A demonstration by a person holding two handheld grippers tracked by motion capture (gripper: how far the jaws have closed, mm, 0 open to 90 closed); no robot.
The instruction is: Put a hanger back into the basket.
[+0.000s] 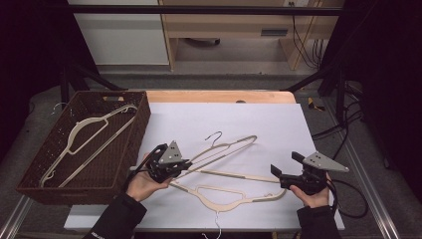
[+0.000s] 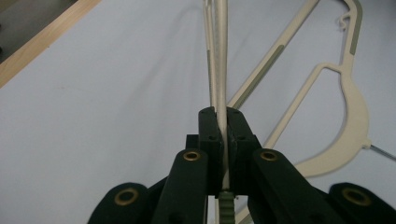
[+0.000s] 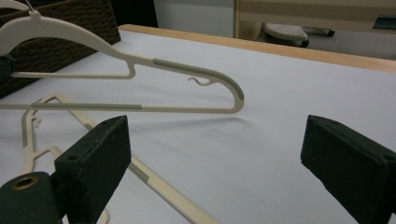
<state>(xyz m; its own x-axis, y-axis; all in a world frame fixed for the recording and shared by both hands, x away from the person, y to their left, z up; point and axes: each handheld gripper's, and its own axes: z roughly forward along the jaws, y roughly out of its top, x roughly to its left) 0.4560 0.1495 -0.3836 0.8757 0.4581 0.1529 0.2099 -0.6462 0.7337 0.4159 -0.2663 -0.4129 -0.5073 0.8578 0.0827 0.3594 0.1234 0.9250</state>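
Two cream plastic hangers are on the white sheet [image 1: 249, 119]. My left gripper [image 1: 185, 165] is shut on one end of the upper hanger [image 1: 229, 147], whose hook points away from me. In the left gripper view the jaws pinch its thin bar [image 2: 219, 88], and the gripper [image 2: 223, 116] holds it tilted above the sheet. The second hanger [image 1: 234, 196] lies flat nearer the front edge, hook towards me, and also appears as [image 2: 355, 107]. My right gripper [image 1: 287, 164] hovers open by that hanger's right end with nothing between its jaws [image 3: 215, 154]. Ahead of it are the raised hanger [image 3: 196, 70] and the flat hanger [image 3: 140, 171].
A dark woven basket [image 1: 79, 191] stands at the left of the table with a third cream hanger [image 1: 84, 139] inside. The wooden table edge [image 1: 219, 95] runs along the back. Cables trail off to the right of the table.
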